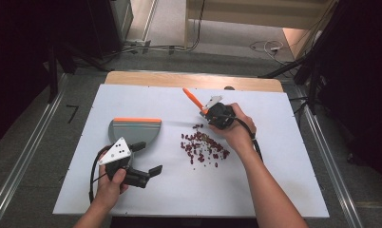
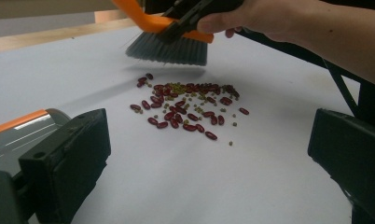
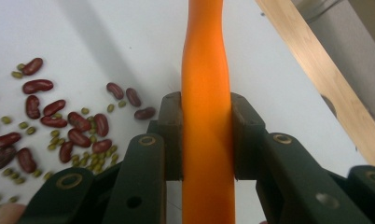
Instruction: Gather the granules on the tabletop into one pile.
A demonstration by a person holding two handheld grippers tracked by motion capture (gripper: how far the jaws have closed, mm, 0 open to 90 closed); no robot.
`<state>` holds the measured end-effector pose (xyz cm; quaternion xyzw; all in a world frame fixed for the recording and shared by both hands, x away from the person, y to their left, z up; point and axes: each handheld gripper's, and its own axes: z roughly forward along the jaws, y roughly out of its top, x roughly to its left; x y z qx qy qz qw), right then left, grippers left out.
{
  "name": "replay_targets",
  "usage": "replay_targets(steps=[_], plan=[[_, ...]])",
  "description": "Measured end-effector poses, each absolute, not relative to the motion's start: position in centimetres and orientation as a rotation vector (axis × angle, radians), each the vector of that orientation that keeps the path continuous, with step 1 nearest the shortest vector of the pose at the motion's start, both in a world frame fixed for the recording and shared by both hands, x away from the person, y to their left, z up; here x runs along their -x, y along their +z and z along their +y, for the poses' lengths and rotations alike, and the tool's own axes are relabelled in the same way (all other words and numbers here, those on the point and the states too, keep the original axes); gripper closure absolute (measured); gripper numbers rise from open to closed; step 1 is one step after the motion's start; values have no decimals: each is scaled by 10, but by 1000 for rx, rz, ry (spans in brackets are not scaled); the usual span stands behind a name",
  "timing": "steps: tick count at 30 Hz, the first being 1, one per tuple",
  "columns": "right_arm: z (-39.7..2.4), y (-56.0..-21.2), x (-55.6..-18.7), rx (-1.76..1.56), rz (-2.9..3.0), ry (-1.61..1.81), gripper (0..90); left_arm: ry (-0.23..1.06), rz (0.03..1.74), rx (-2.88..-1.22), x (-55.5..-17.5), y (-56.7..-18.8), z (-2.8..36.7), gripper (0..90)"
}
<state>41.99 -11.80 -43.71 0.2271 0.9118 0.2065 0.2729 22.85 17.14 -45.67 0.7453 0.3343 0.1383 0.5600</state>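
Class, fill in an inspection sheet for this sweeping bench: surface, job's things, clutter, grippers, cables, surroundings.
Surface: white board on a wooden table.
Job's things: orange-handled brush above the beans; red and small green beans are loosely heaped mid-board; grey dustpan lies left of them.
Clutter: nothing seen.
Grippers: right gripper clamps the brush handle; left gripper open, empty, beside the dustpan.
Cables: black lead trails from the left gripper.
Surroundings: grey floor, loose wires beyond the table.

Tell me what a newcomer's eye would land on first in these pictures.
First, the heap of red and green beans scattered mid-table on the white table. Next, the orange-handled brush hanging just above them, its handle pinched in the right claw. Then the grey dustpan with the orange edge, lying left of the beans, with the left claw open beside it.
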Motion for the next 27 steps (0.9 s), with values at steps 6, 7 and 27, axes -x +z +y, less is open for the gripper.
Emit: replay_targets(steps=[6,7,27], plan=[[-101,-447,-421,-565,2517,535,690,321,780,-1751,-227,-457,171,0],[-99,-448,-419,-549,2535,535,690,321,780,-1749,-227,-457,171,0],[-103,-447,-366,-345,2665,610,687,325,778,-1764,-227,-457,169,0]])
